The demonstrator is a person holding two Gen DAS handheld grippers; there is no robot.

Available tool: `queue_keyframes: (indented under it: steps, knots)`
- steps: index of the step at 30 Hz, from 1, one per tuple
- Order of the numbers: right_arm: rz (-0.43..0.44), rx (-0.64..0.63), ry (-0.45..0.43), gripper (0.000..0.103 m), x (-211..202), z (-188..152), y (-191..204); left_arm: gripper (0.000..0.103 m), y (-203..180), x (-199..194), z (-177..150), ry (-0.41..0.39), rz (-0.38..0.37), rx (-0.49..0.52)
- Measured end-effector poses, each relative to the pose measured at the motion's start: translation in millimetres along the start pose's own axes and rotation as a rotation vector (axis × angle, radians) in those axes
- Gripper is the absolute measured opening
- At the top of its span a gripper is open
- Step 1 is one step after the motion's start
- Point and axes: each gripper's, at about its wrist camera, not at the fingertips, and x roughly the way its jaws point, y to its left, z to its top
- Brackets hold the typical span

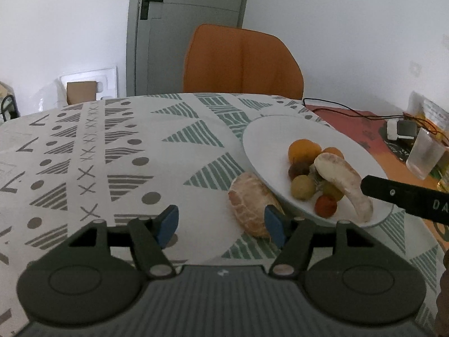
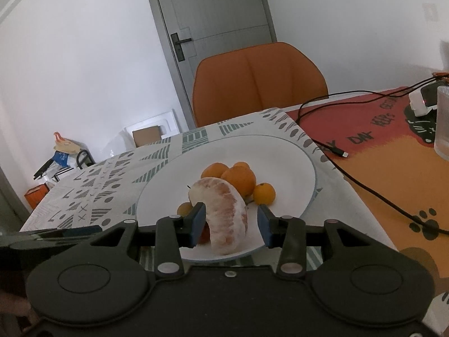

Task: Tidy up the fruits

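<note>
The plate served as the collection point, and most fruit lay heaped on it: small oranges at the far side, a peeled segment draped over the pile nearest the camera. One further peeled piece lay on the bench, touching the plate's left rim; judged the item not yet sorted.

The left claw stood open, holding nothing, its right pad overlapping that piece; judged positioned for a grasp. The right claw stood part open about the draped segment; pad contact could not be confirmed.

Only the left view showed the stray piece. Only the right view showed the whole plate rim.
</note>
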Motion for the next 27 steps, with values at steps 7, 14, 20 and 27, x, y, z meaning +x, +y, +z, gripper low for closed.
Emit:
queue_keyframes:
  steps: [7,14,20,27]
  knots:
    - [-0.009,0.001,0.007,0.042,4.3,-0.8,-0.2,0.066,-10.4,4.9,-2.5,0.016,-0.059,0.029]
    - [-0.018,0.002,0.008,0.042,5.6,-1.6,0.2,0.066,-18.5,18.6,-2.6,0.035,-0.046,0.054]
    - [-0.027,0.002,0.002,0.042,4.2,-1.3,1.3,0.064,-23.0,24.7,-3.4,0.014,-0.017,0.102]
    - [-0.019,0.001,0.004,0.042,3.1,-3.4,4.0,0.020,-11.5,22.8,1.0,0.016,-0.040,0.067]
